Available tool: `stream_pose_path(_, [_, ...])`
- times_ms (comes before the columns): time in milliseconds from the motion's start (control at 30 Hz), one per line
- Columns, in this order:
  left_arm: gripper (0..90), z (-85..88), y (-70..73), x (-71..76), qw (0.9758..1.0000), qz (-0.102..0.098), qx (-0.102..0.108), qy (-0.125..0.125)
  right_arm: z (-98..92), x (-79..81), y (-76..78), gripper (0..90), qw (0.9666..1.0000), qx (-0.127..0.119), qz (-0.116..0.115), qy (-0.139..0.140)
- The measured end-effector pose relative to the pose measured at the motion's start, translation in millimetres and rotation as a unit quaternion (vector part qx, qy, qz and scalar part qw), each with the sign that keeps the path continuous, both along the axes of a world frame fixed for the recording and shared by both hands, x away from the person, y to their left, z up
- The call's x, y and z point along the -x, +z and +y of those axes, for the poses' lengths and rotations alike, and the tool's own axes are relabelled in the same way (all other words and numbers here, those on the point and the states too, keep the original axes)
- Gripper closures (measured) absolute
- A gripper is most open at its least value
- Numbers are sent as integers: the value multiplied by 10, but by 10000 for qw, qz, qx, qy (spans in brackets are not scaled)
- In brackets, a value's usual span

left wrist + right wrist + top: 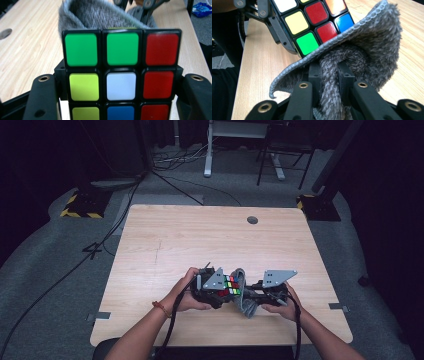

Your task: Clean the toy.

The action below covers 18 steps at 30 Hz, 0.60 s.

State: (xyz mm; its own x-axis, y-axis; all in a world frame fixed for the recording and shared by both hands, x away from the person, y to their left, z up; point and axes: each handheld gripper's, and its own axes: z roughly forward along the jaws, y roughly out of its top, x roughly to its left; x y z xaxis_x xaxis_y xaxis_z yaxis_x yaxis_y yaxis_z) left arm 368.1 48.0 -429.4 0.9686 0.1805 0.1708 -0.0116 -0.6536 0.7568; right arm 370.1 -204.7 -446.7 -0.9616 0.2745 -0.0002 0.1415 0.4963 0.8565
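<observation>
A colourful puzzle cube (230, 285) is held just above the near middle of the wooden table (200, 235), with my left gripper (220, 287) shut on it. In the left gripper view the cube (121, 75) sits between the two black jaws, its green, red, white and yellow tiles facing the camera. A grey fuzzy cloth (244, 295) is bunched against the cube's right side. My right gripper (250, 296) is shut on that cloth (352, 62), whose edge drapes over the cube (312, 22) ahead of it. The left gripper (274, 27) holds the cube there.
A round cable hole (252, 220) lies near the table's far edge. Desk legs and a chair (280, 150) stand beyond on the grey carpet, with cables across the floor. A blue packet (202, 9) lies on the floor off the table's side.
</observation>
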Motion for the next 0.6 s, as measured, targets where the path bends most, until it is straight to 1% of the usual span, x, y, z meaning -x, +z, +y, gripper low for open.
stream_pose_path(67, [330, 0, -12, -4, 10000, -8, -71, 36, -37, -3, 10, 778, 9999, -142, 38, 27])
stream_pose_path(133, [329, 0, -21, -10, 10000, 42, -55, 15, -63, -3, 28, 778, 9997, -246, 67, 17])
stream_pose_path(200, [329, -4, -31, -18, 9999, 66, -112, 1, -77, 11, 58, 778, 9996, -286, -18, 66])
stream_pose_path(300, [328, -20, -64, -25, 9996, 137, -226, -22, -95, 36, 103, 778, 9989, -450, -46, 136])
stream_pose_path(333, [327, -31, -77, -21, 9995, 124, -279, -35, -97, 44, 114, 778, 9986, -494, -59, 163])
stream_pose_path(367, [327, -36, -85, -14, 9994, 86, -341, -35, -93, 49, 121, 778, 9985, -511, -60, 183])
stream_pose_path(433, [327, -52, -97, -11, 9992, 98, -393, -60, -83, 66, 138, 778, 9984, -499, -128, 219])
stream_pose_path(500, [328, -52, -93, -10, 9993, 115, -348, -23, -74, 74, 155, 778, 9985, -481, -165, 200])
stream_pose_path(533, [329, -51, -89, -13, 9995, 61, -310, -24, -69, 76, 158, 778, 9986, -470, -182, 183])
stream_pose_path(567, [330, -45, -81, -10, 9996, 53, -263, 18, -64, 73, 157, 778, 9988, -435, -188, 140])
stream_pose_path(600, [331, -38, -68, -13, 9998, 53, -165, 7, -54, 66, 152, 778, 9992, -357, -187, 78])
